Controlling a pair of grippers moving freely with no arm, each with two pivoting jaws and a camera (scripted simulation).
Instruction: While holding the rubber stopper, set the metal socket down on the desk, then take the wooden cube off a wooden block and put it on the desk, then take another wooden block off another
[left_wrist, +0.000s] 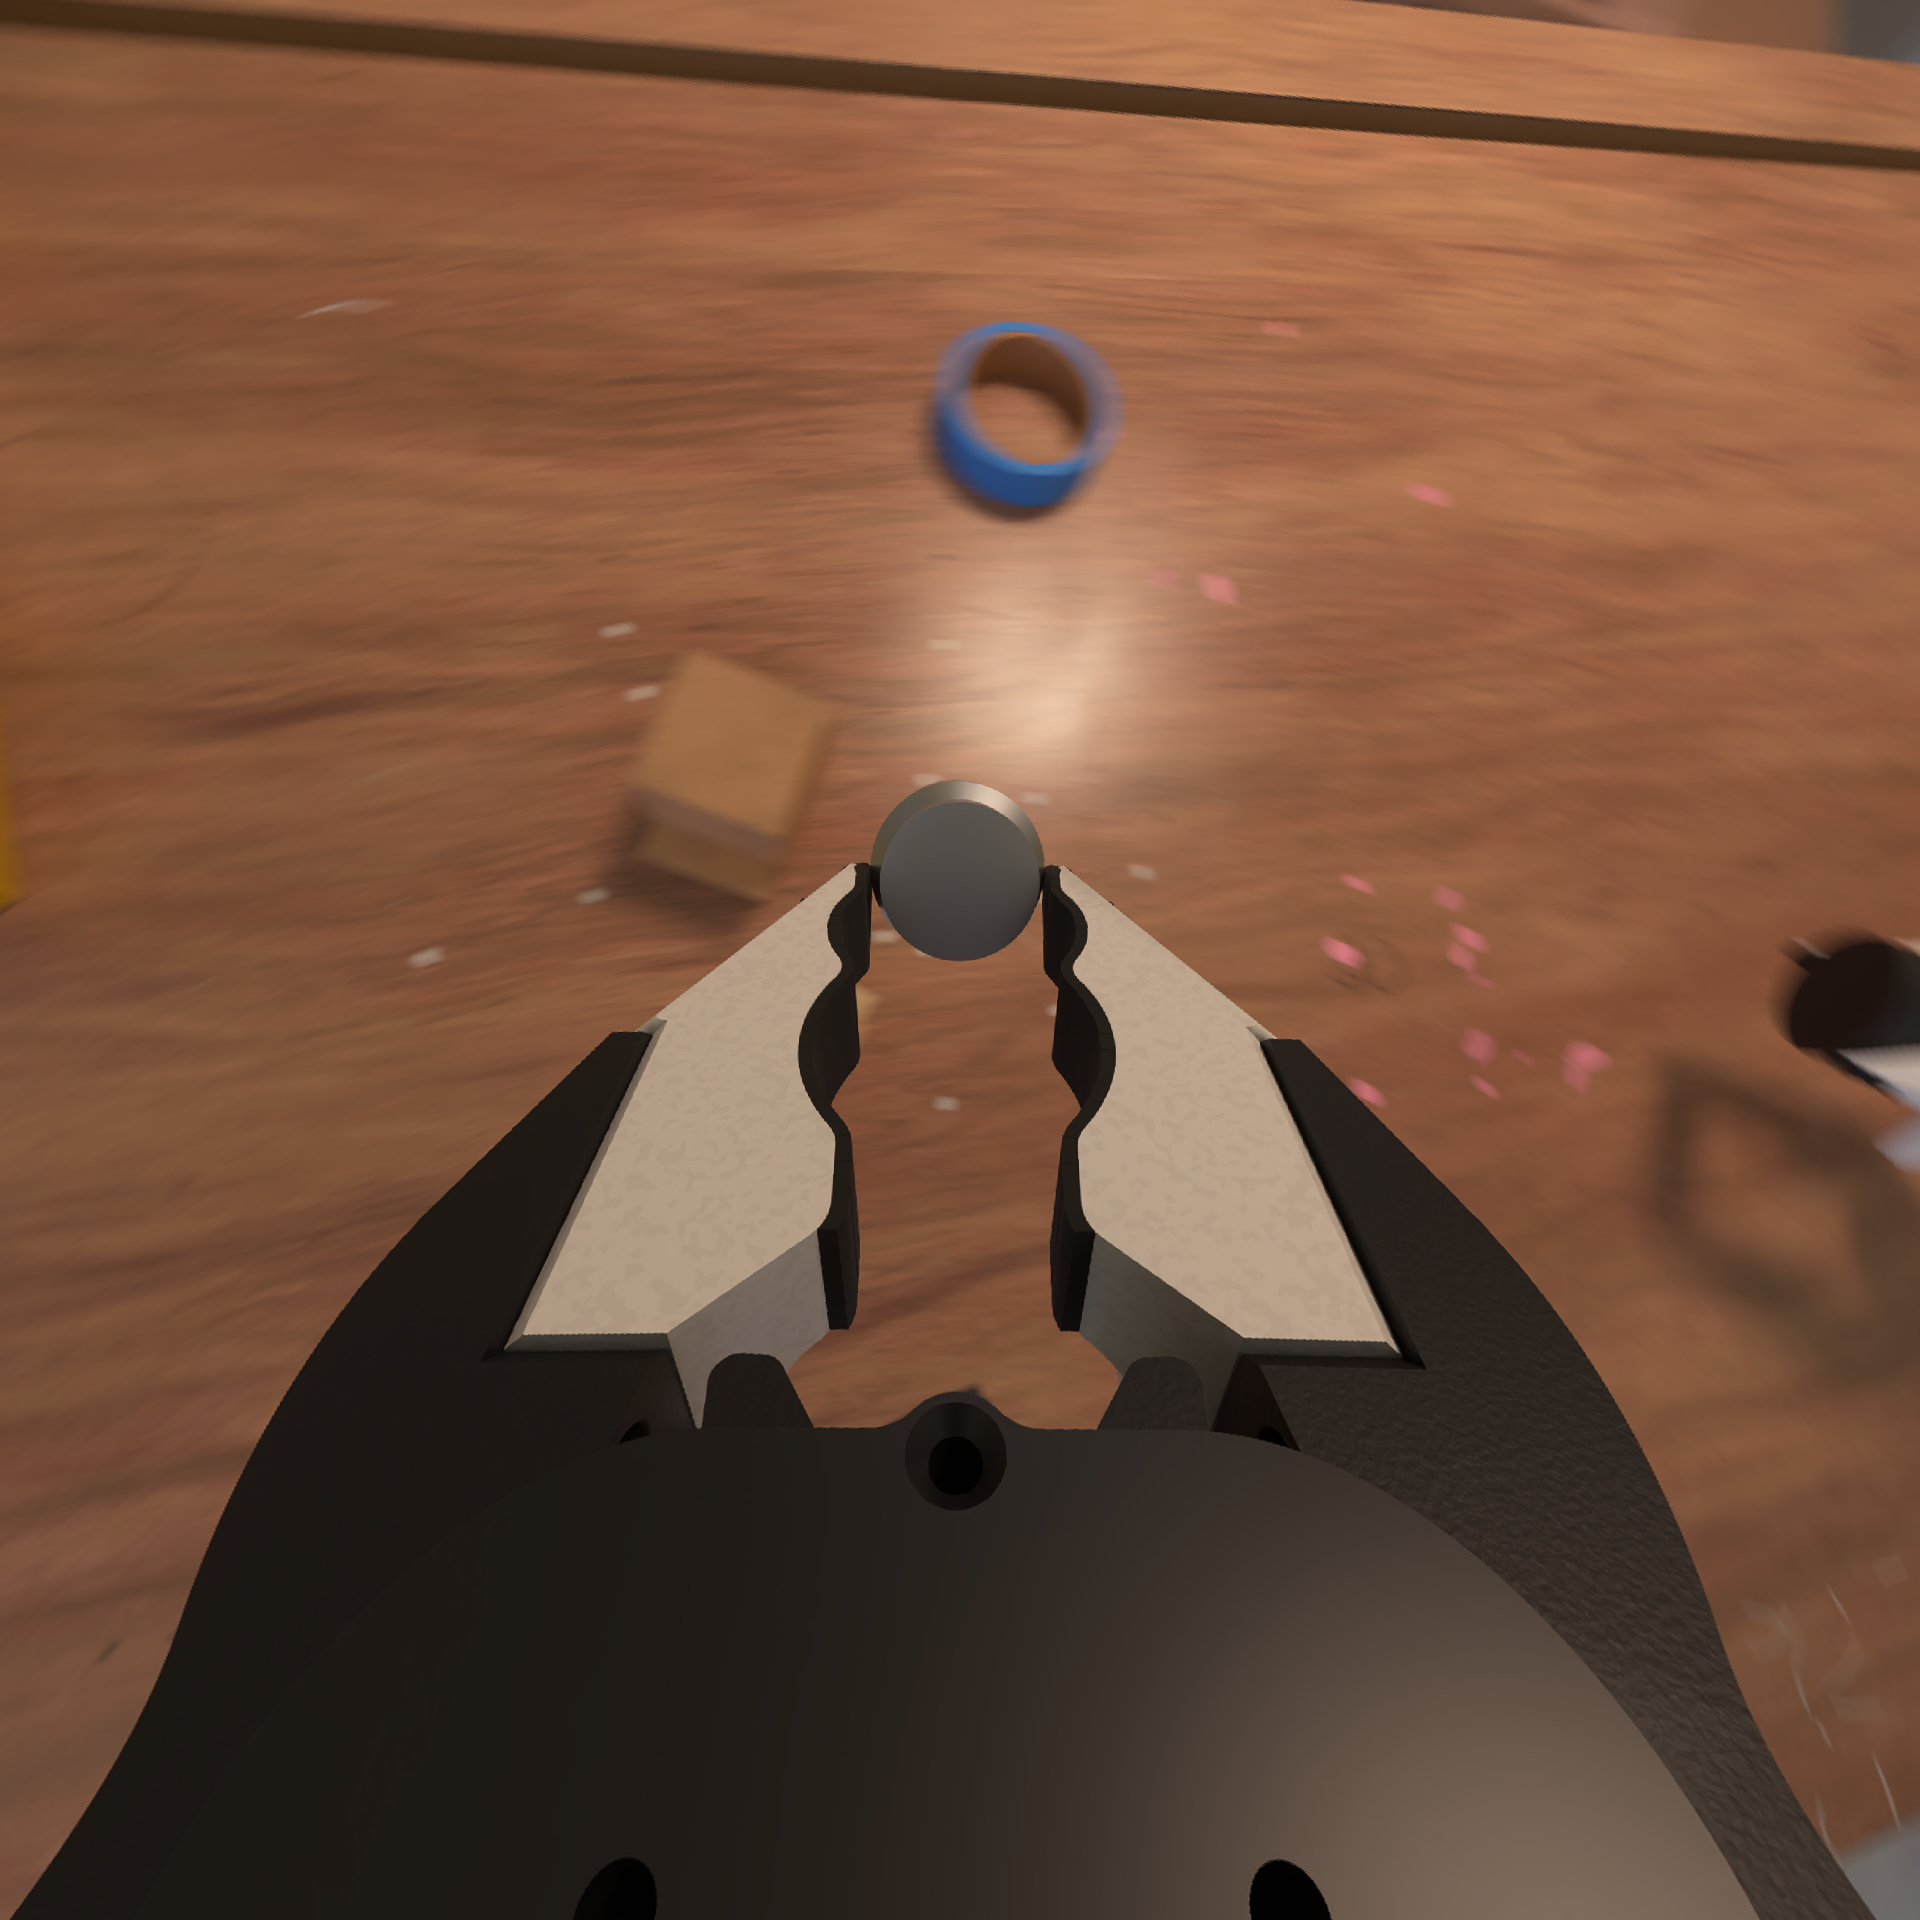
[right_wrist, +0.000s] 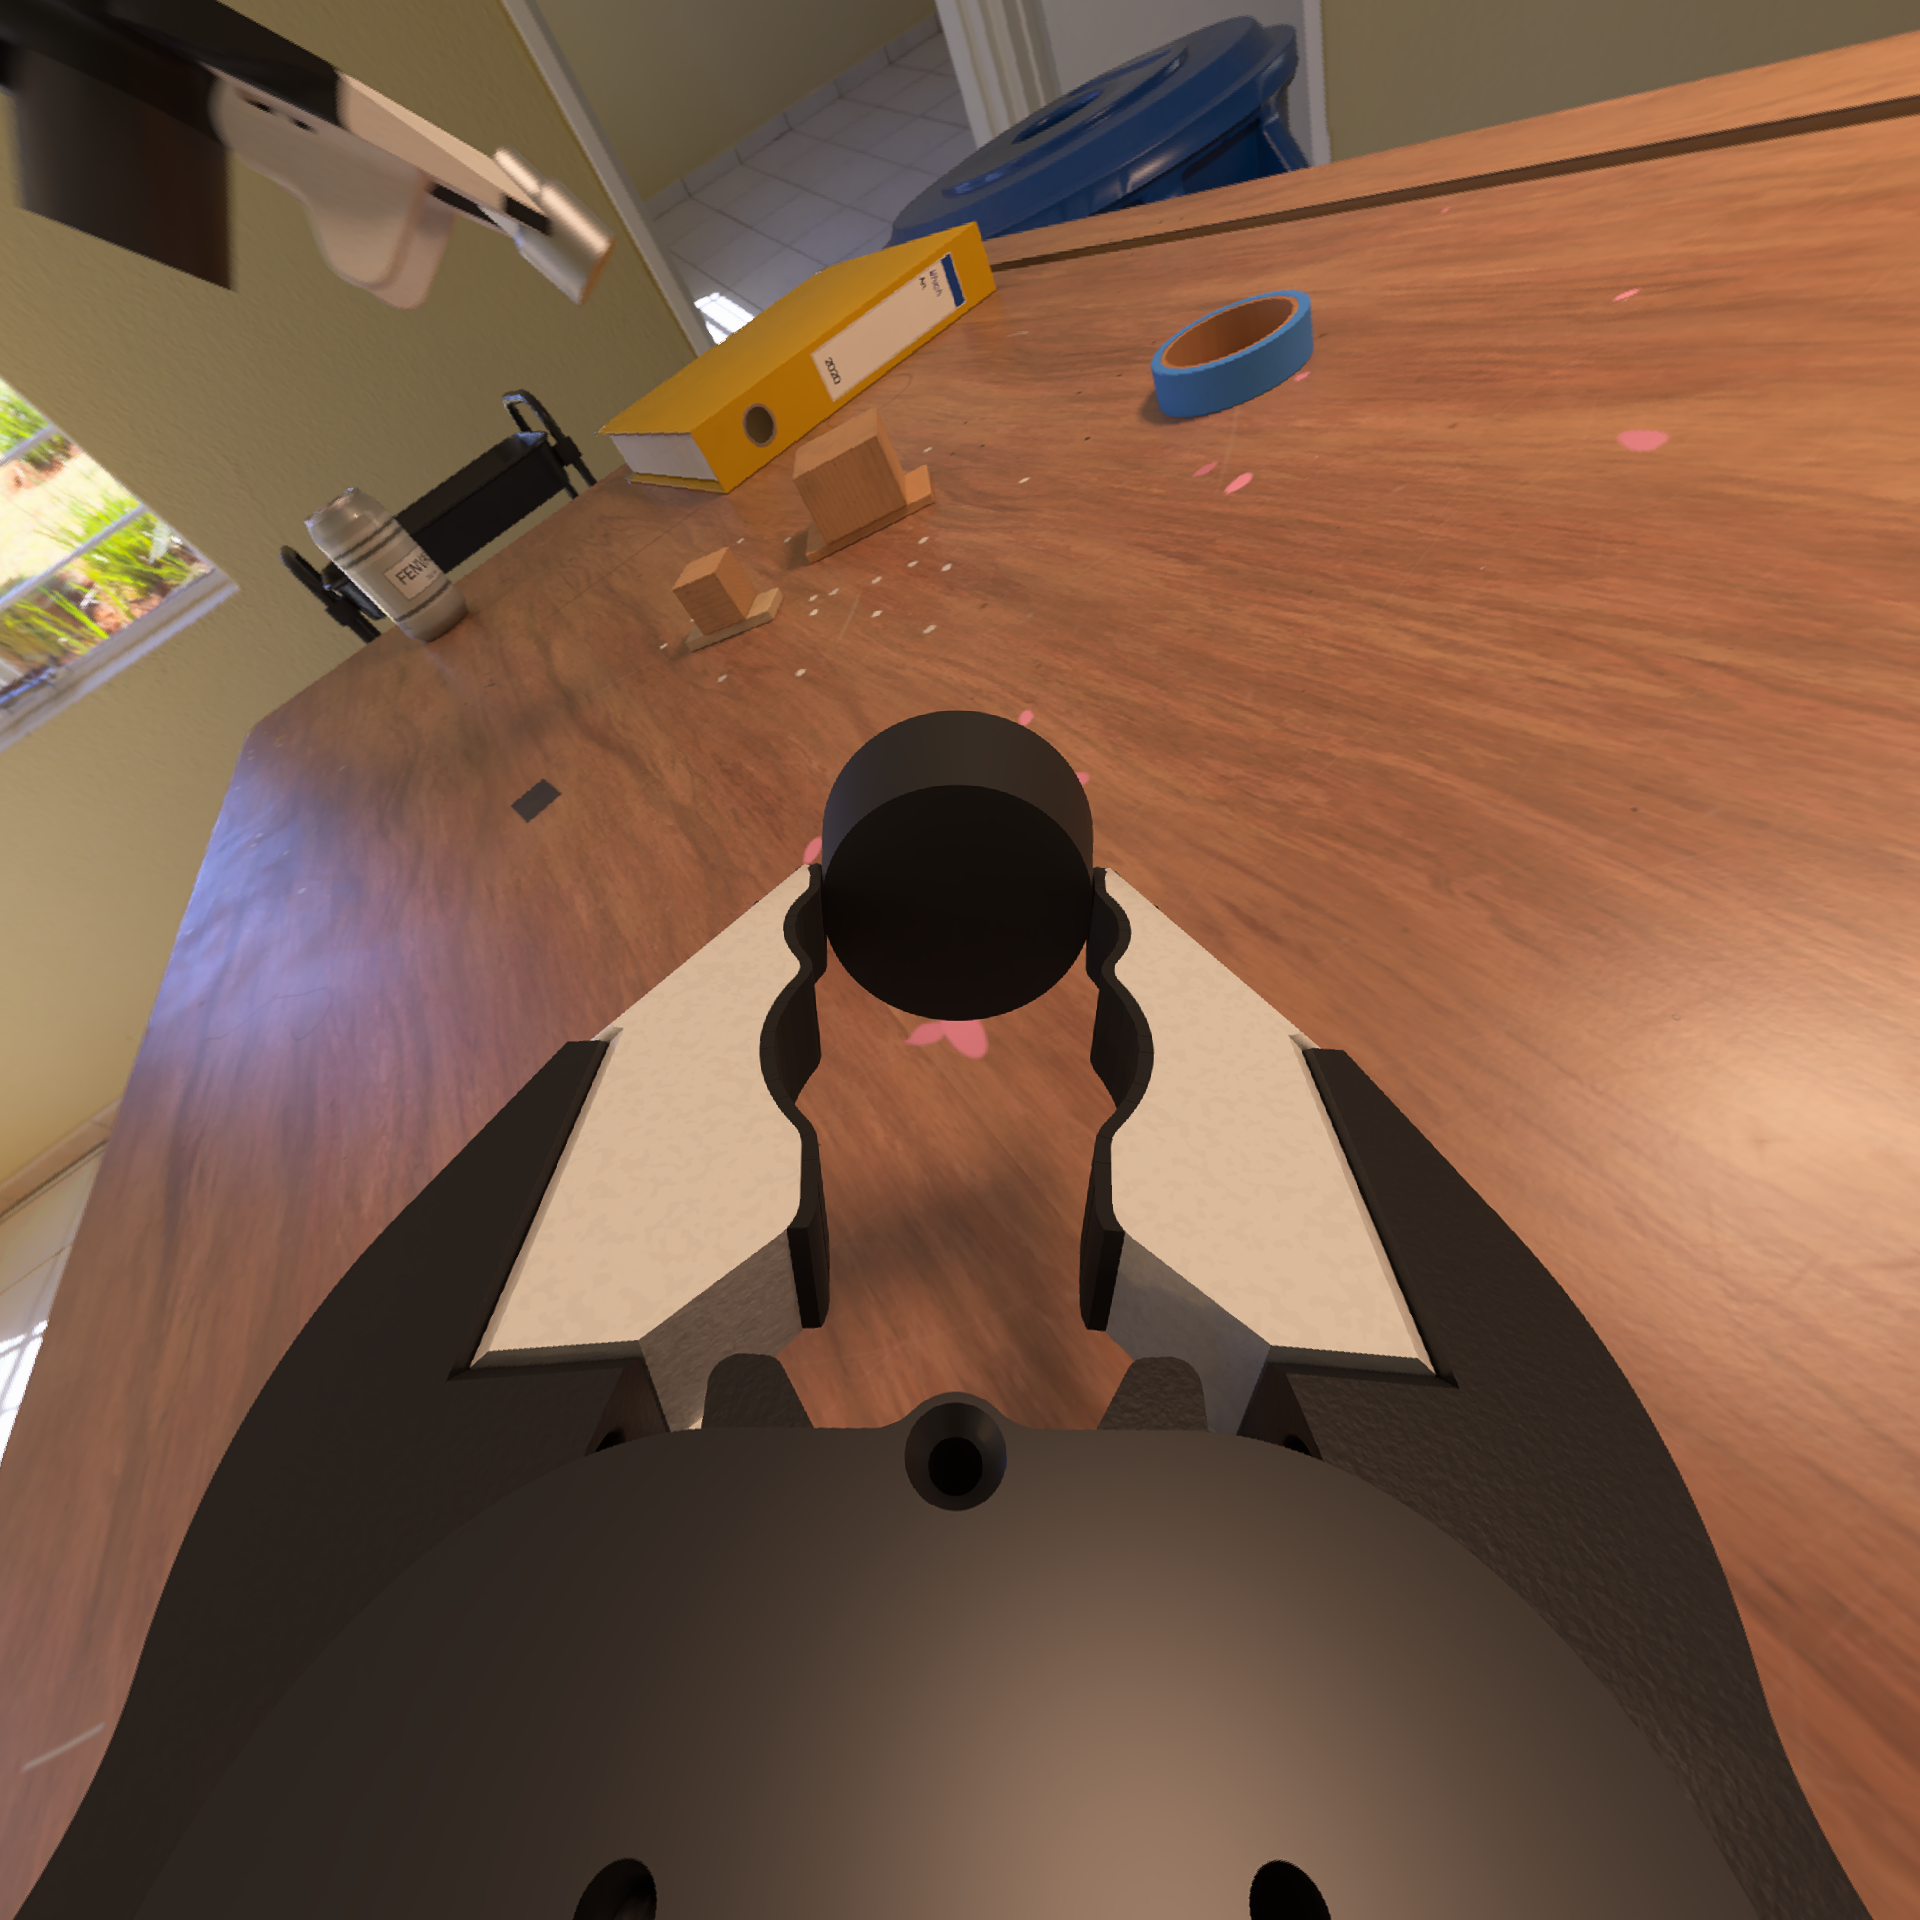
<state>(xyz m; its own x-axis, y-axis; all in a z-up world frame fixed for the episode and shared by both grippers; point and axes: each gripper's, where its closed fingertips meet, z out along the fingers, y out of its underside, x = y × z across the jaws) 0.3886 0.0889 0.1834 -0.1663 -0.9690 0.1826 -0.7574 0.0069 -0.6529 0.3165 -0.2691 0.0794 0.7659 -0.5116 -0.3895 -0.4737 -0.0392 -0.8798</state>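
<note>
My left gripper (left_wrist: 958, 894) is shut on the grey metal socket (left_wrist: 956, 868) at its fingertips, held above the desk (left_wrist: 416, 468). That view is blurred. A wooden block (left_wrist: 727, 774) lies on the desk just left of the socket. My right gripper (right_wrist: 956, 935) is shut on the black rubber stopper (right_wrist: 956, 894), above the desk (right_wrist: 1455, 727). Farther off, a small wooden cube (right_wrist: 712, 592) sits on a flat wooden block (right_wrist: 753, 615). A larger wooden block (right_wrist: 847, 483) sits on another flat block (right_wrist: 904, 509). The left gripper (right_wrist: 566, 234) hangs high at the upper left.
A blue tape roll (right_wrist: 1231, 353) (left_wrist: 1023, 416) lies on the desk beyond the blocks. A yellow binder (right_wrist: 810, 353) lies behind them. A metal can (right_wrist: 384, 566) stands near the desk's far left edge. A blue bin (right_wrist: 1122, 135) stands off the desk. A dark blurred shape (left_wrist: 1849, 1008) shows at the right edge.
</note>
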